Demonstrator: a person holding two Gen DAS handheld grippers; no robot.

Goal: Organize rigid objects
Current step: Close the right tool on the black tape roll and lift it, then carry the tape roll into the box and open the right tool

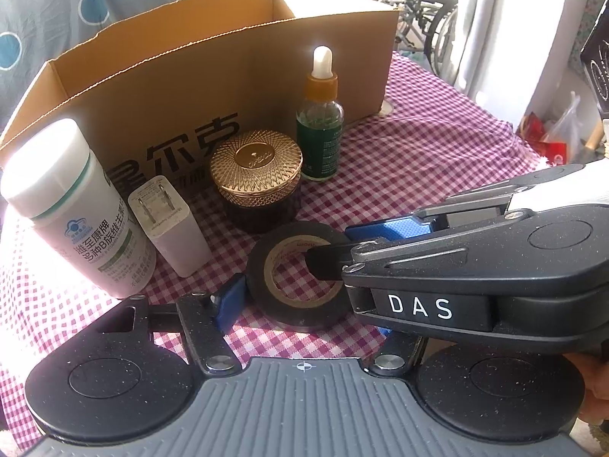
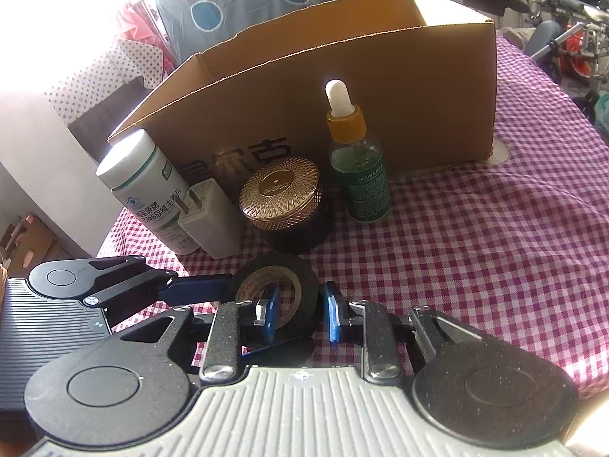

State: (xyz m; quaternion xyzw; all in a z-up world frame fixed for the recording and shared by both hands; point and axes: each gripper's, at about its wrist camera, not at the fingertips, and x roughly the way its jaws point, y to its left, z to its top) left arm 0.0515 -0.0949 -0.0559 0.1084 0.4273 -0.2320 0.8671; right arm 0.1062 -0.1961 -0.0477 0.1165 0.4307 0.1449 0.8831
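Both grippers crowd the black tape roll (image 2: pixel 276 297), which lies flat on the checked cloth (image 2: pixel 475 266). Right gripper (image 2: pixel 300 314) straddles the roll's near wall, one finger in the hole, one outside, jaws parted, not yet clenched. Left gripper (image 1: pixel 297 289) brackets it from the side, also spread. Beyond stands the cardboard box (image 2: pixel 418 95), open upward.

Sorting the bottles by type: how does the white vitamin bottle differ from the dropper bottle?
The vitamin bottle is wide, opaque and white with a flat cap; the dropper bottle is slim clear glass with a green label and a white rubber bulb on an orange collar. The vitamin bottle stands leftmost, beside the charger; the dropper bottle stands right of the gold-lidded jar. Both stand upright before the box.
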